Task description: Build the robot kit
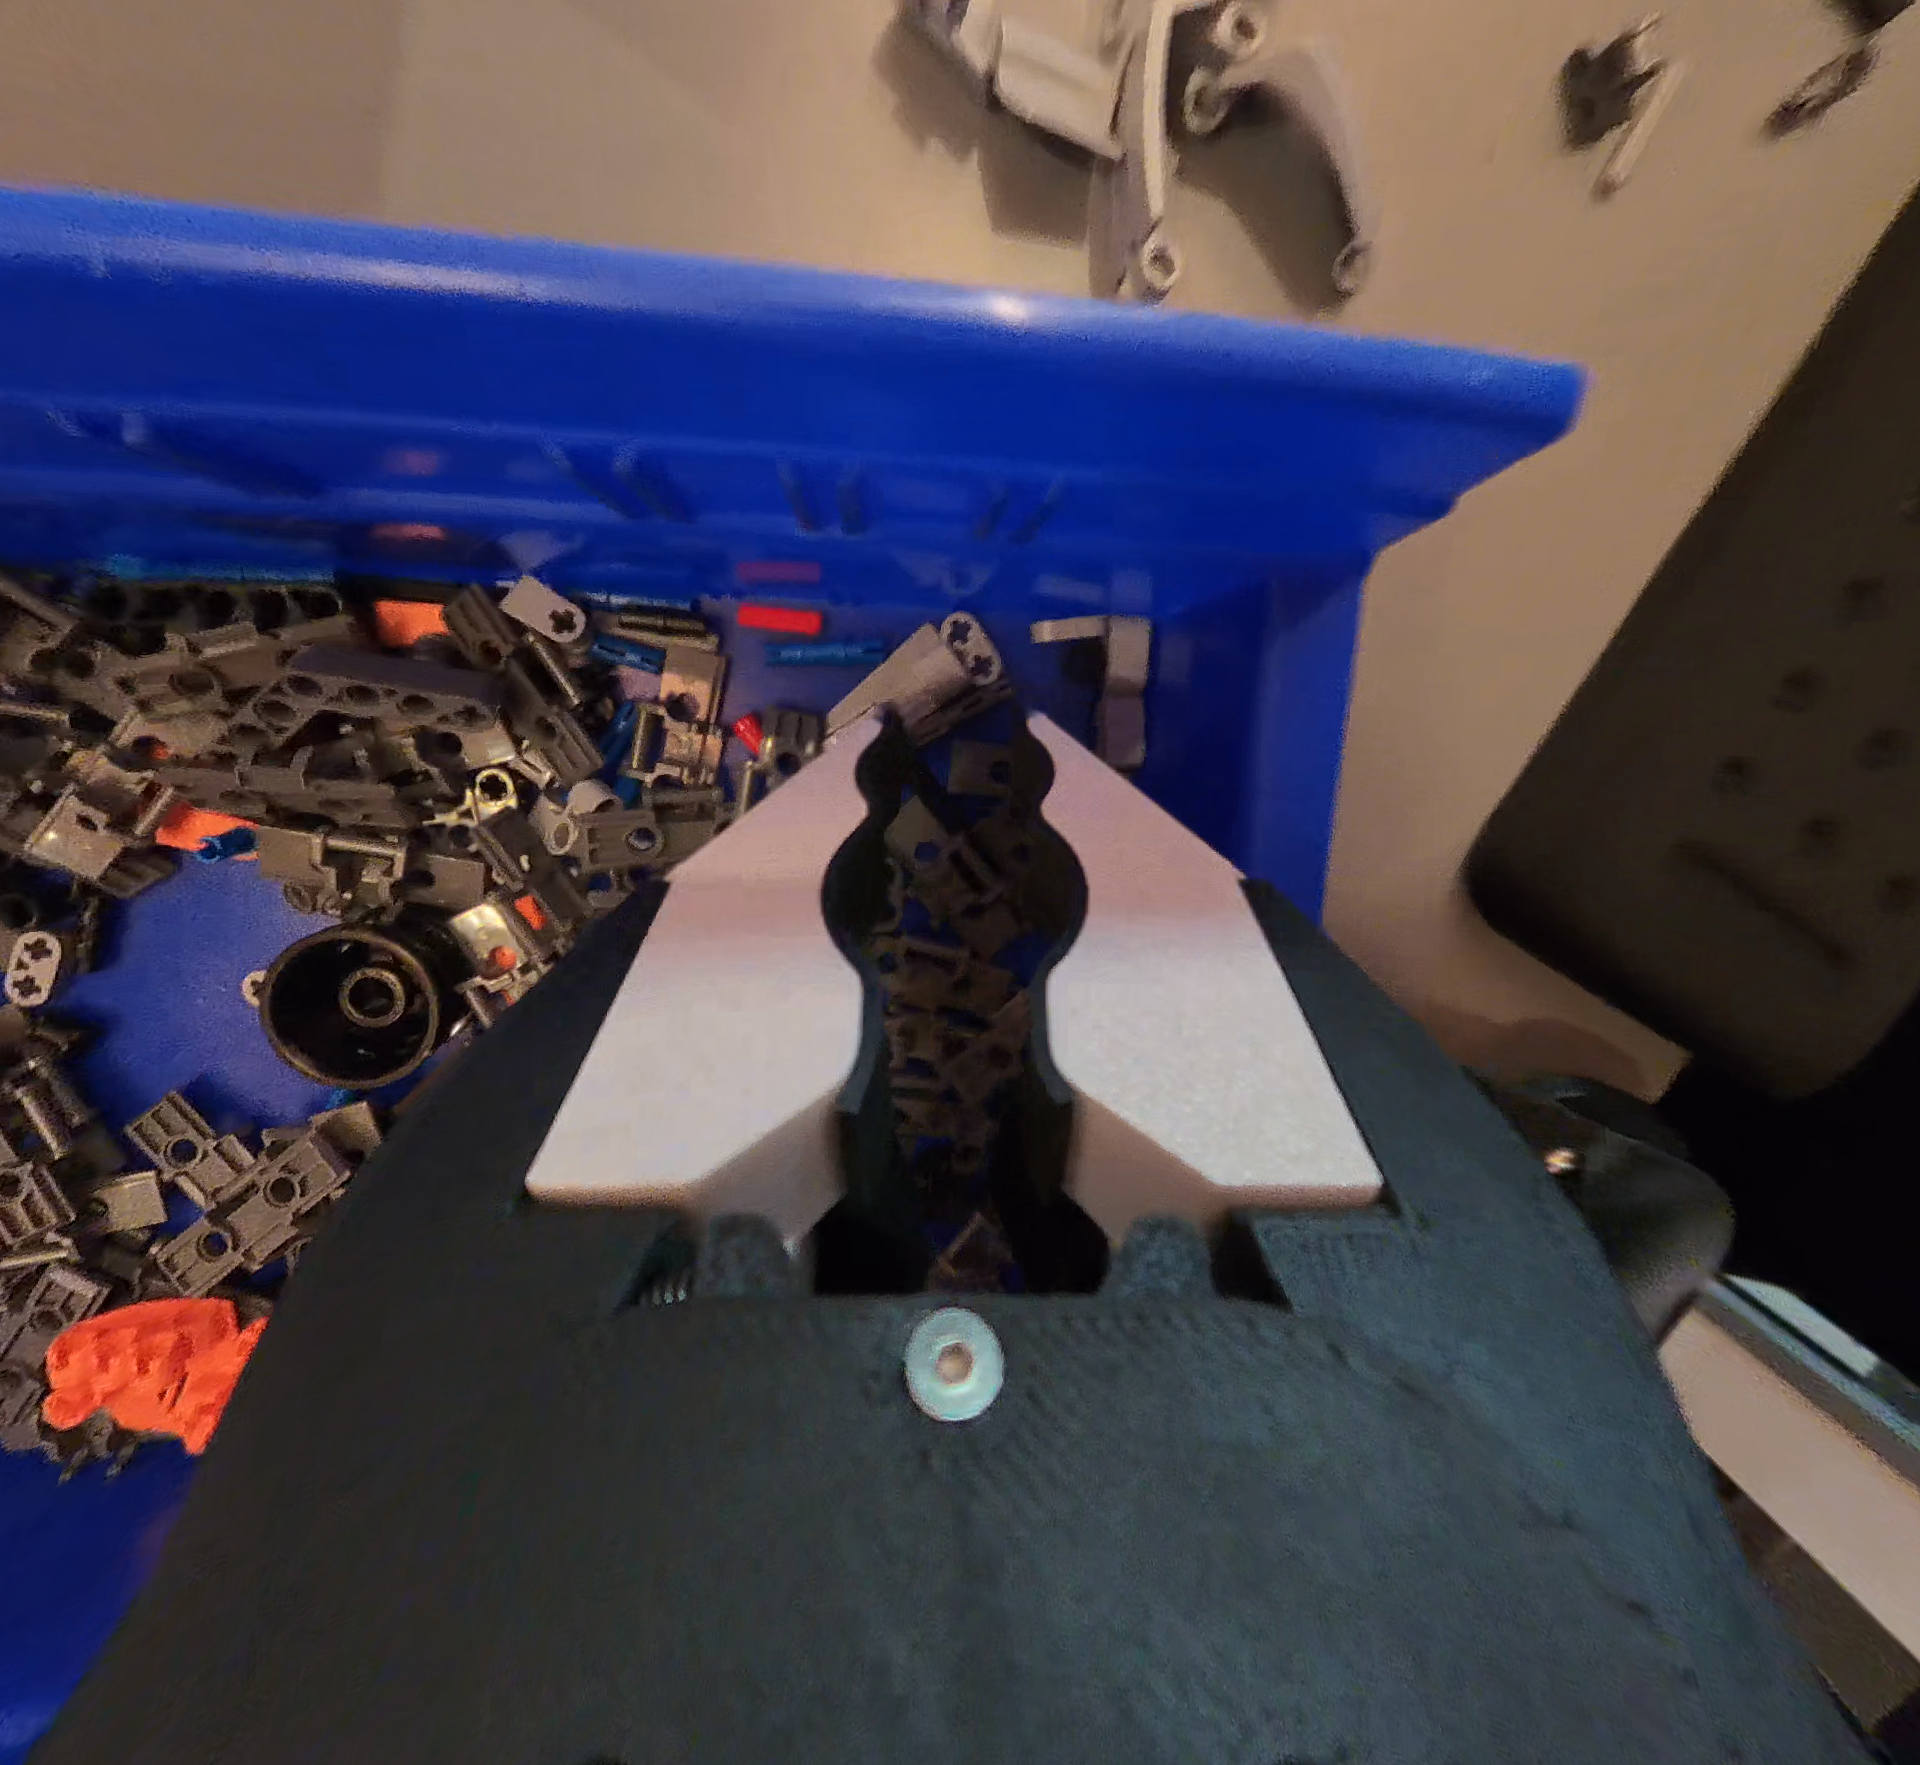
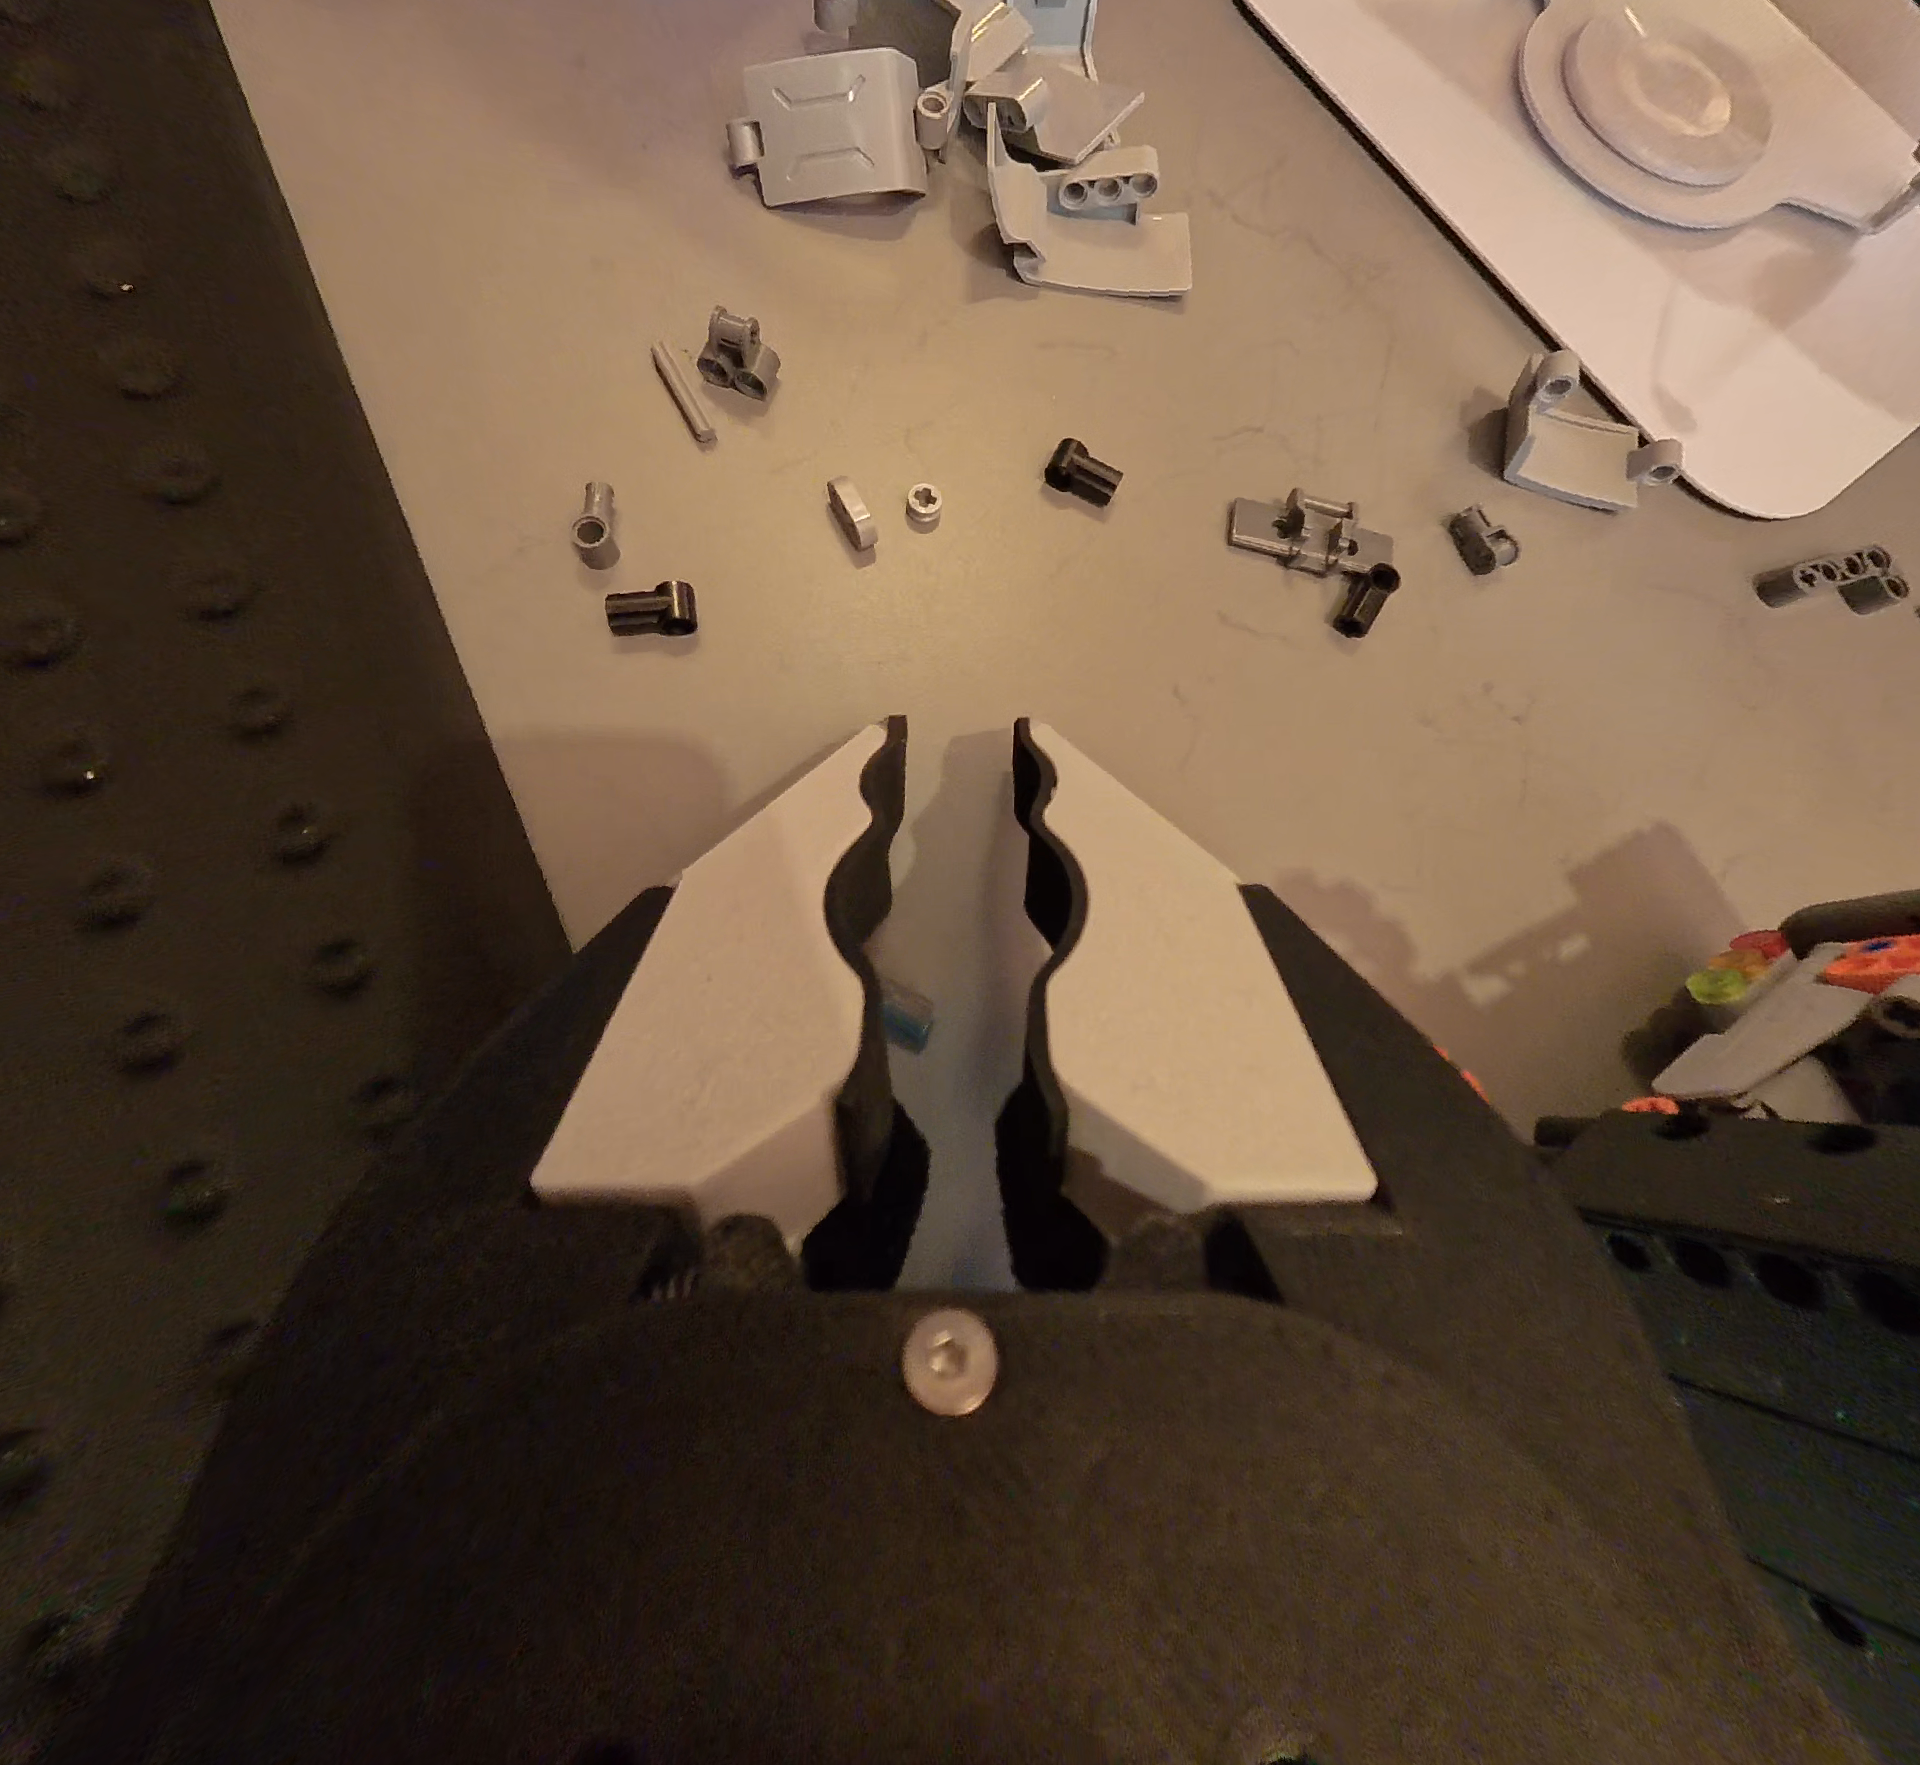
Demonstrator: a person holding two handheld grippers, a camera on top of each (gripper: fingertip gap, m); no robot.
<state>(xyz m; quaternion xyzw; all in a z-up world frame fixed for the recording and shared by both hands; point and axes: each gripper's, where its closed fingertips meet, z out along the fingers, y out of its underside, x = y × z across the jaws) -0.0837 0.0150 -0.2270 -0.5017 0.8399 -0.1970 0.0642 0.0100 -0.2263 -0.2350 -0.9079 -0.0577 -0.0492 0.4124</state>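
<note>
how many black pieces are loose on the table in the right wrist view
3. One lies at lower left of the scatter, one near the middle, one to the right, touching a grey flat piece. Others may be hidden behind the hand-held gripper.

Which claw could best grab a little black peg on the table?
The right gripper: open, empty, pointing across the grey table at a small black plastic peg. The left gripper is over the blue plastic bin, shut on a grey plastic connector.
</note>
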